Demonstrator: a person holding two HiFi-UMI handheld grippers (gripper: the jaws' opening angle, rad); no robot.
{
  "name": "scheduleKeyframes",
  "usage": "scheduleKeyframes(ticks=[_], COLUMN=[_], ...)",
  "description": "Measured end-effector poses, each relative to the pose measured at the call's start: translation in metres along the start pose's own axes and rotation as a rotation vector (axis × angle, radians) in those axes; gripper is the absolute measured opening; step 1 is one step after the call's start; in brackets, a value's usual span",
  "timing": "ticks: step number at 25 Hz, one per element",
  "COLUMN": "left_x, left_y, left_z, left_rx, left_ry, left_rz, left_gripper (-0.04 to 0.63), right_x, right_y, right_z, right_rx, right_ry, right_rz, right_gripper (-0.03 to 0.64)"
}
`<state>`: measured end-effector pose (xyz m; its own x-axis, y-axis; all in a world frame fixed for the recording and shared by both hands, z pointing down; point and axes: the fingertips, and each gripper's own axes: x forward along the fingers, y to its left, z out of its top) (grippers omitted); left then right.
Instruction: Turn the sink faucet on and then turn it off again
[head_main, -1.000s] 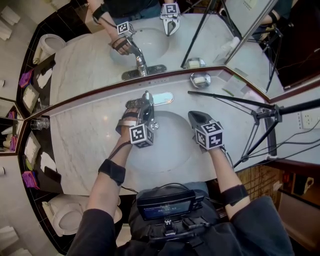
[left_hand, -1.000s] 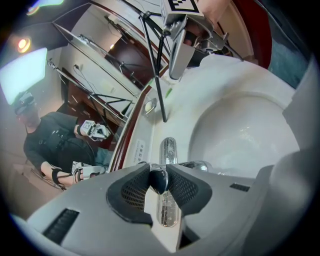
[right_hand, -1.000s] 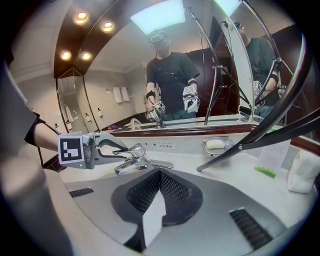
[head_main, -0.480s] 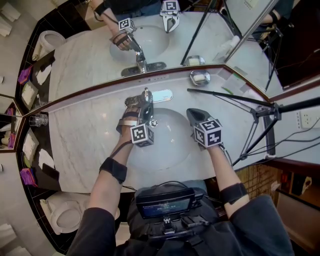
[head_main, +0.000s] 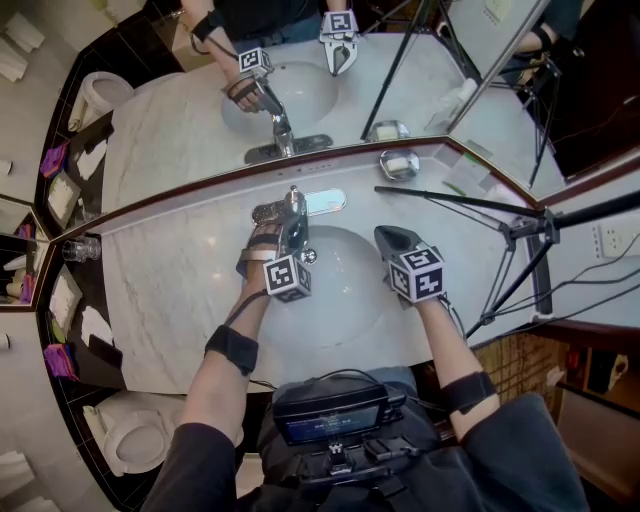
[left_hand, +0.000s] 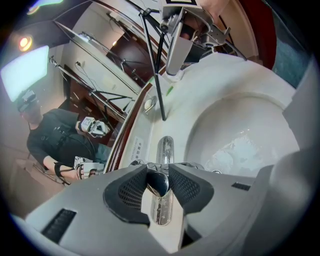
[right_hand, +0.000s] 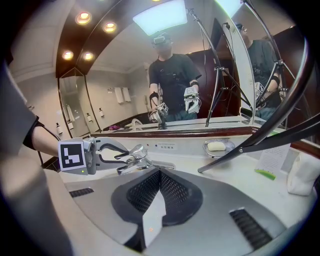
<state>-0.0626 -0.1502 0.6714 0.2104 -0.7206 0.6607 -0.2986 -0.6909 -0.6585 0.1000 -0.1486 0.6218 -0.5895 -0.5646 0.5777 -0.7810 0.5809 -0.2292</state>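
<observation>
your left gripper (left_hand: 159, 175) has the chrome lever handle (left_hand: 158, 187) of the sink faucet between its jaws, which have just been opening and now sit loose beside it; your right gripper (right_hand: 159, 175) is closed and empty by the white oval basin (head_main: 345, 295) in the marble counter (head_main: 170, 290)

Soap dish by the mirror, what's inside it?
A pale bar of soap lies in the metal soap dish. The dish's bottom beneath the bar is covered, so any water there can't be seen.
</observation>
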Motion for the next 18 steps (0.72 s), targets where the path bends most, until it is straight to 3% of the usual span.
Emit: scheduleKeyframes(ticks=[13, 15, 18], left_x=[-0.056, -0.072, -0.096], left_y=[-0.002, 0.005, 0.018], left_z=[-0.005, -0.005, -0.006], left_rx=[-0.059, -0.107, -0.23], left_ry=[-0.007, -0.021, -0.054], left_rz=[0.034, 0.065, 0.102], left_gripper=[0.131, 0.101, 0.0], right_x=[0.004, 0.003, 0.0], right_y=[0.025, 0.03, 0.037], right_z=[0.008, 0.009, 0.013], right_rx=[-0.032, -0.039, -0.048], right_ry=[-0.018, -0.023, -0.033], right_rz=[0.054, 0.059, 0.067], right_gripper=[0.02, 0.02, 0.02])
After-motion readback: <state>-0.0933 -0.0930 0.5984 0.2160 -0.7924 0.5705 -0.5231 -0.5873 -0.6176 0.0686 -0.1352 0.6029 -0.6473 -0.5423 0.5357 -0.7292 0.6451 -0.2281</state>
